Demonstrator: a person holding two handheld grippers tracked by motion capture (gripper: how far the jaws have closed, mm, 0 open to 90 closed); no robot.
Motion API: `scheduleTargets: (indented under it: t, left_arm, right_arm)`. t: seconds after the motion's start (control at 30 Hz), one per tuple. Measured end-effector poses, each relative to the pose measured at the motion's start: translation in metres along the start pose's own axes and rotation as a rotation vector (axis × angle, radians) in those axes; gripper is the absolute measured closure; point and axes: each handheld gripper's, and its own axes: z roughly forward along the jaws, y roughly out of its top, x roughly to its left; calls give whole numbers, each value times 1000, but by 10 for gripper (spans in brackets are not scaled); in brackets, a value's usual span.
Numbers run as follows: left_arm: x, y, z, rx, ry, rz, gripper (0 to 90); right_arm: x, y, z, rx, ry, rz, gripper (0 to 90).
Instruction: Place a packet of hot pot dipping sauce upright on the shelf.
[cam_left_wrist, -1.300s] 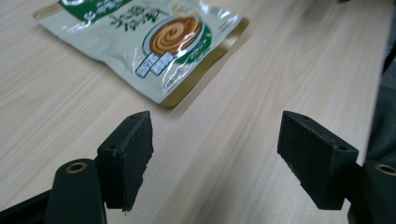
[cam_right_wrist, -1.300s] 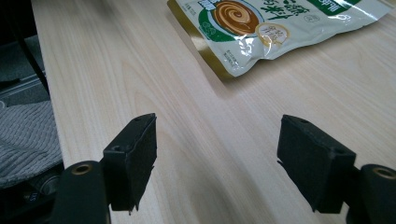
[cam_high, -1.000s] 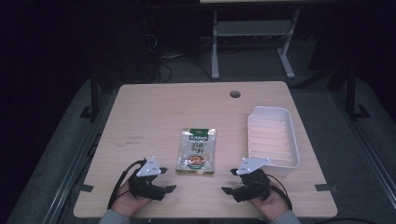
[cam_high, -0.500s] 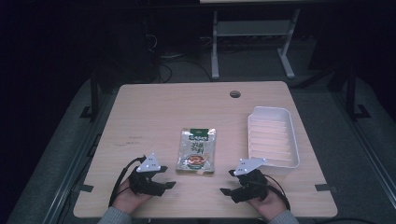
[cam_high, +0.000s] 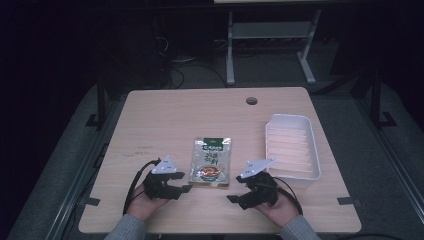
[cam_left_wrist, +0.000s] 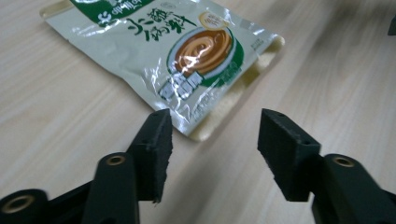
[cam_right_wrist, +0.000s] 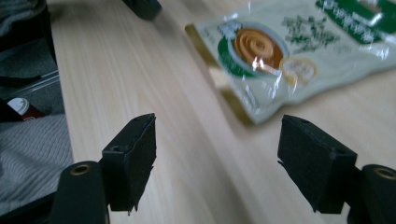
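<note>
Both my grippers, left (cam_high: 184, 189) and right (cam_high: 235, 199), have edged nearer the sachet (cam_high: 212, 161), jaws wide and empty; it's probably light and slippery, so I'd pinch its near sealed edge.

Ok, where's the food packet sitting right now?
High view: the food packet lies flat on the table near its front edge, between the left gripper and right gripper, left of the white tray.

High view overhead; gripper views low, close, seemingly share packet (cam_high: 211, 161).

Pouch (cam_high: 211, 161), white tray (cam_high: 292, 147), perhaps empty, on table (cam_high: 165, 120)
</note>
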Motion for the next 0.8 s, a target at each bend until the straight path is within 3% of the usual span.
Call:
scheduleTargets:
  t: [0.13,0.17,0.27,0.3,0.53,0.67,0.73,0.8]
  left_arm:
    - [4,8,4,9,-3,-2,562]
    - [7,13,6,1,-4,-20,585]
    - [10,17,9,7,-2,-25,611]
    - [11,19,11,10,1,-24,629]
    - [13,28,27,46,-32,-7,794]
    - [13,29,37,93,-47,3,843]
    - [14,26,46,154,-45,5,853]
    - [14,26,47,164,-49,1,874]
  right_arm:
    - [-6,19,5,-5,-11,-2,269]
    - [-12,33,7,-15,-17,7,270]
    - [-16,44,9,-20,-20,12,270]
    - [-22,58,11,-14,-35,13,271]
    - [-44,96,22,36,-63,25,268]
    - [-56,109,30,72,-66,34,270]
    - [-68,120,40,109,-87,43,276]
    - [-74,123,45,128,-91,56,276]
